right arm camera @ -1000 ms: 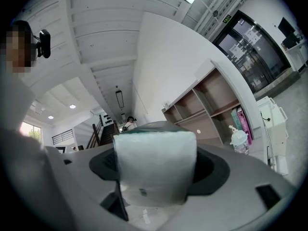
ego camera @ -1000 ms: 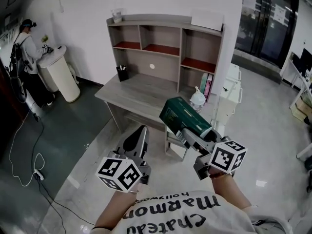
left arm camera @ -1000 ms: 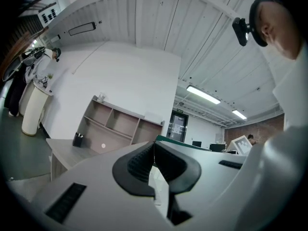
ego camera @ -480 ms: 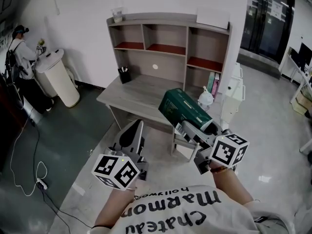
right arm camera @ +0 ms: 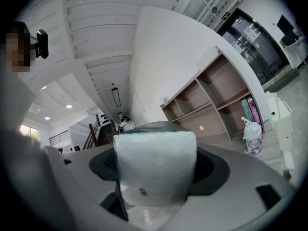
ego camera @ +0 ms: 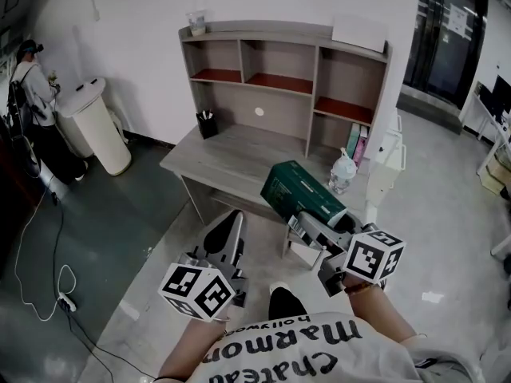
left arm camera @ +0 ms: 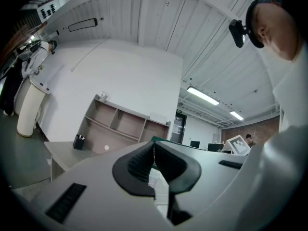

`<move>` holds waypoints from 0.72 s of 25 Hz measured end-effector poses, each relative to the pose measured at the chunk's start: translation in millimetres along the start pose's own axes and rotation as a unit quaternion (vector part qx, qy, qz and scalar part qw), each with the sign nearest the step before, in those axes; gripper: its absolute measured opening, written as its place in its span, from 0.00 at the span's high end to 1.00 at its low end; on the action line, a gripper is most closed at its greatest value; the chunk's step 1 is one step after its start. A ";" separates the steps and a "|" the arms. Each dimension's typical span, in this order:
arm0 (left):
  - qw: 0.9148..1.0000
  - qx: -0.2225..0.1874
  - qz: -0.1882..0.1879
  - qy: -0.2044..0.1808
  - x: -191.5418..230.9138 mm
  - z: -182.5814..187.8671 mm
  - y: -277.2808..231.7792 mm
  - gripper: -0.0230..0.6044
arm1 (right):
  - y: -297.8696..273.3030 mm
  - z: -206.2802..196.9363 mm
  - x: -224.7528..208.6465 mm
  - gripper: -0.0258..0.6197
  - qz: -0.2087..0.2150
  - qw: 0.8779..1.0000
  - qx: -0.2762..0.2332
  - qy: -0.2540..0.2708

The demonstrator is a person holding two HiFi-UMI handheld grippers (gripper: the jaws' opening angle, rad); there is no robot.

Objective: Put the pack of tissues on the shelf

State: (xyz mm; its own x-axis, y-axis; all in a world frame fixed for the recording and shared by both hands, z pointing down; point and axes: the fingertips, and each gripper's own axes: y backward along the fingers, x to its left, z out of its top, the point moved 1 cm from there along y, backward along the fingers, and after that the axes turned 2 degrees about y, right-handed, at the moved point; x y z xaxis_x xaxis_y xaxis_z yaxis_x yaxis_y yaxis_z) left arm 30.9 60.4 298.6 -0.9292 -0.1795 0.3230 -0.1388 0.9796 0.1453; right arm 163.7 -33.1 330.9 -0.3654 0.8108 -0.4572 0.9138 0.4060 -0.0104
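A dark green pack of tissues (ego camera: 302, 195) is held in the air in front of the desk, with my right gripper (ego camera: 319, 228) shut on its near end. In the right gripper view the pack's pale end (right arm camera: 155, 165) fills the space between the jaws. The wooden shelf unit (ego camera: 287, 78) stands on the back of the grey desk (ego camera: 239, 162), with several open compartments. My left gripper (ego camera: 230, 228) hangs lower left of the pack with its jaws together and nothing in them; its dark pads (left arm camera: 144, 162) meet in the left gripper view.
On the desk stand a black pen cup (ego camera: 205, 124), books (ego camera: 357, 142) in the lower right compartment and a clear bottle (ego camera: 343, 170) at the right edge. A white cabinet (ego camera: 388, 162) stands right of the desk. A person (ego camera: 28, 94) stands by a white bin (ego camera: 96, 122) far left.
The view has shifted slightly, and the desk and shelf now sit a little lower and more to the right. The pack stays in the right gripper; both grippers have dropped slightly in the picture.
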 end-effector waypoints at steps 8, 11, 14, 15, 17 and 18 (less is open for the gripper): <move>1.000 0.012 0.015 0.014 22.6 -21.6 -8.3 0.93 | -18.1 -12.9 -28.4 0.38 -0.009 1.000 0.009 -0.019; 1.000 0.015 0.021 0.015 41.8 -18.4 -25.8 0.93 | -41.6 -7.3 -41.8 0.38 -0.009 1.000 0.010 -0.026; 0.999 0.014 0.025 0.018 63.0 -8.9 -48.0 0.93 | -69.8 2.5 -53.8 0.38 -0.006 0.999 0.014 -0.031; 0.999 0.013 0.026 0.019 68.4 -6.3 -54.6 0.93 | -77.4 5.1 -57.3 0.38 -0.004 0.999 0.016 -0.032; 0.999 0.009 0.028 0.019 77.9 0.0 -68.2 0.93 | -92.1 12.6 -64.4 0.38 0.000 0.999 0.016 -0.031; 0.999 0.006 0.028 0.017 82.7 3.6 -75.6 0.93 | -99.7 18.0 -67.9 0.38 0.001 0.999 0.014 -0.029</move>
State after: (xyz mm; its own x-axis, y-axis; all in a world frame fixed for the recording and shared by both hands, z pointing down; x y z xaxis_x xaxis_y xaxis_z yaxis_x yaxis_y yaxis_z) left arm -36.7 -28.2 311.0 -0.9232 -0.1275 0.3627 -0.0912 0.9891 0.1157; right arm 100.6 -136.3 346.9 -0.3526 0.7858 -0.5081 0.9198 0.3908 -0.0339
